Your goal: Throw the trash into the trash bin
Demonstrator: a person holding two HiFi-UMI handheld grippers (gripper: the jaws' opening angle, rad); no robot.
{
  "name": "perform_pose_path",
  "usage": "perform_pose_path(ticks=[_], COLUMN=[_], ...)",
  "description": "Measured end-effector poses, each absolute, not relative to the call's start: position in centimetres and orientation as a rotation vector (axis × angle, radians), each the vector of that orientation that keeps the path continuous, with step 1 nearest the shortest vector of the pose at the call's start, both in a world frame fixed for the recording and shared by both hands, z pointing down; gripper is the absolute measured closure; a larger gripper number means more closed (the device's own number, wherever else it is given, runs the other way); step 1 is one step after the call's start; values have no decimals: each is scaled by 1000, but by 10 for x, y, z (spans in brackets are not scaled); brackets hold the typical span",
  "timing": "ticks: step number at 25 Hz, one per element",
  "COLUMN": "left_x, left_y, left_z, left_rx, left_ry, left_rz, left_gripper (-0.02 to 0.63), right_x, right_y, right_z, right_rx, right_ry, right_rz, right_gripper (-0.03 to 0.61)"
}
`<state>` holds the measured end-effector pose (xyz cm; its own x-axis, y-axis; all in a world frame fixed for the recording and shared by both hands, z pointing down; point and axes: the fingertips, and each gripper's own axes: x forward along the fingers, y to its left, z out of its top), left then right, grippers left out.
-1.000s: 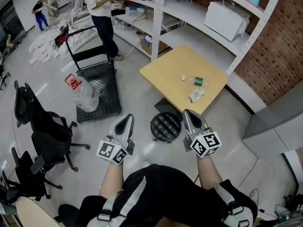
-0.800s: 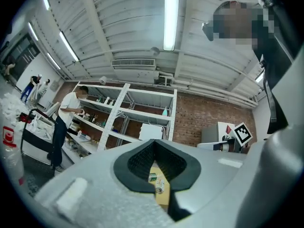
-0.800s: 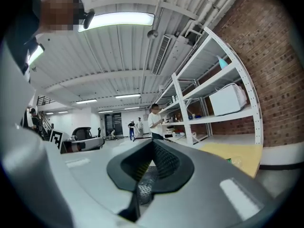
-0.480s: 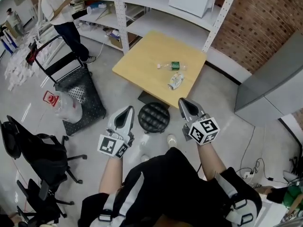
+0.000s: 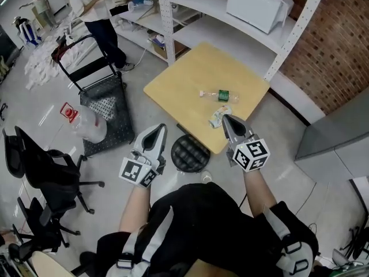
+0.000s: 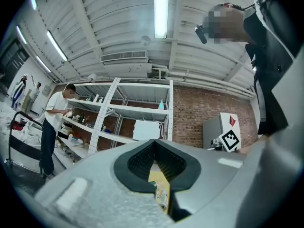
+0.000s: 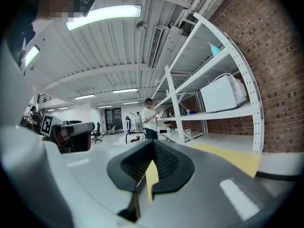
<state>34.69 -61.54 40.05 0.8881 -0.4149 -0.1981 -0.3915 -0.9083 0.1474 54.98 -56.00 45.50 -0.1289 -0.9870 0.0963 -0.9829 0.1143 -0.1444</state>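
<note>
**A:** Item one, the trash?

**B:** Two pieces, both on the table (image 5: pixel 184 77). A clear bottle with a green label (image 5: pixel 218 94) lies on its side, well in from the edges. A crumpled light piece (image 5: pixel 218 116), hard to identify, lies close to the edge nearest the person.

**A:** Item two, the trash bin?

**B:** Black, round, ribbed top (image 5: pixel 189 153). It stands on the floor just off that same near edge, between the two grippers as the head view shows them. That probably keeps the carry short.

**A:** Item three, the grippers?

**B:** The right gripper (image 5: pixel 229 122) has its jaws together with nothing between them. Its tip is just beside the crumpled piece, though I cannot tell whether they touch. The left gripper (image 5: pixel 154 133) is likewise closed and empty, held over the floor beside the bin. Both point toward the table.

**A:** Status?

**B:** Judged as approach only, with nothing picked up. The jaws would have to part before either piece can be taken, and the crumpled one looks the likelier first pick.
</note>
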Motion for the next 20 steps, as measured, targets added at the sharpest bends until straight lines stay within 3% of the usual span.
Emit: perform_pose_path(ticks=[7,13,20], left_x=[410,427,418], left_y=[-636,-642,-641], left_z=[421,439,472], left_rx=[2942,2886,2774], left_ry=[-699,-822,-911], left_rz=[-293,-274,-188], left_gripper=[612,612,612], right_x=[599,597,567], right_y=[-600,-637,-643], right_z=[477,502,581], right_rx=[-1895,-1649,-1066], right_ry=[2538,2867,3525], right_rz=[-286,-274,-174], right_gripper=[572,569,362])
